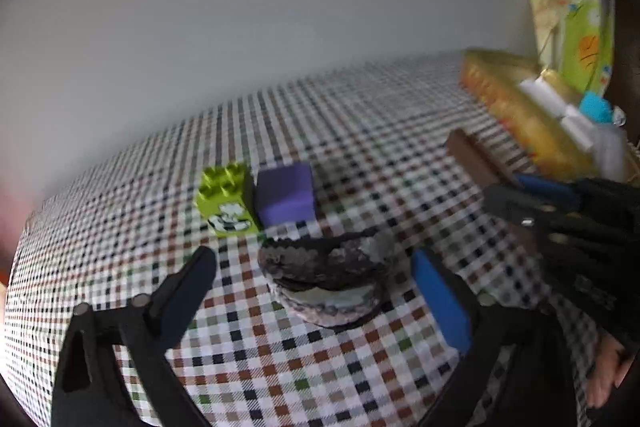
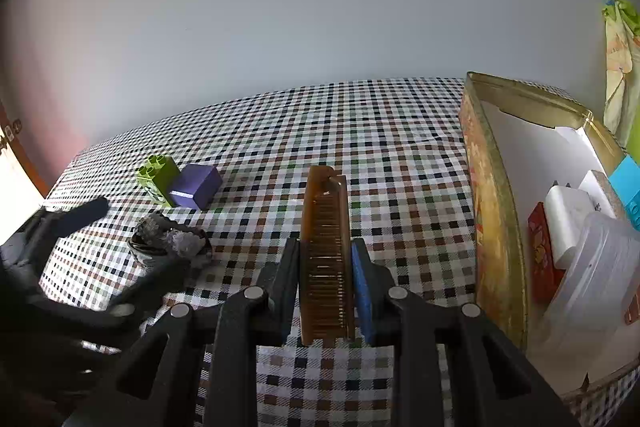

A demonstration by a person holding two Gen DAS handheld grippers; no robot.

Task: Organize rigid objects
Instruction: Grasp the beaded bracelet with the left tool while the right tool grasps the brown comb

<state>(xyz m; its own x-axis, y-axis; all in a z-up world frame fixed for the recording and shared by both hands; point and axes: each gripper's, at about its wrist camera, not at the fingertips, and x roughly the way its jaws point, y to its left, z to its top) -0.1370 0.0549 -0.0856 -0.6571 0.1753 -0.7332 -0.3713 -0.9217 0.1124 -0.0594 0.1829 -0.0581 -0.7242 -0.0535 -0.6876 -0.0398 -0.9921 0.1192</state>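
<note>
A checked tablecloth [image 2: 400,131] covers the table. Right of the right gripper [image 2: 326,279] stands an open gold tin [image 2: 490,187] with a white lining; in it lie a clear plastic tub [image 2: 600,267], white boxes [image 2: 568,223], a red box [image 2: 540,251] and a blue block [image 2: 628,183]. No writing is legible. The right gripper clenches a brown comb [image 2: 324,227] on edge. The left gripper [image 1: 316,283] hangs spread wide around a dark grey rock [image 1: 328,275], pads clear of it. Beyond it sit a purple box [image 1: 286,197] and a green brick [image 1: 226,199], touching.
</note>
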